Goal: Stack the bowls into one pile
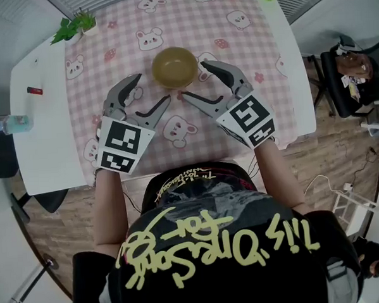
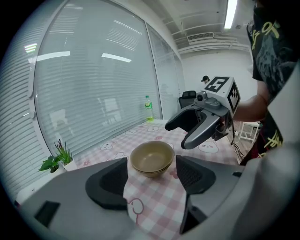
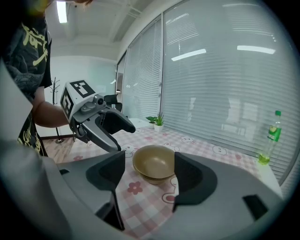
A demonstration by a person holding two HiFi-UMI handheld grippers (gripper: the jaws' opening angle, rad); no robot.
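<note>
1. Nearest the person: left gripper (image 1: pixel 154 87) and right gripper (image 1: pixel 193 80) hovered side by side over the pink checked tablecloth (image 1: pixel 247 43). Both pointed toward the table's middle, tips slanting toward each other.
2. Left gripper: jaws stood wide apart. Its own view showed only cloth between the pads, and it gripped nothing.
3. Right gripper: same state, jaws spread wide, bare cloth between them, nothing held.
4. Just beyond the tips: the bowls (image 1: pixel 174 66), tan, already nested into one pile and sitting upright on the cloth. At least two rims showed; the exact count could not be told.
5. Key relation: in the head view the pile lay at about 1 o'clock from the left gripper and about 11 o'clock from the right. In each gripper view it sat dead ahead at 12 o'clock, framed between the jaws but beyond the pads, not touched.
6. The pile was round, so no long axis mattered. The right tip looked a shade nearer, though the height gap was unclear.
7. Judgement: stacking appeared done, with no loose bowl elsewhere on the table.
</note>
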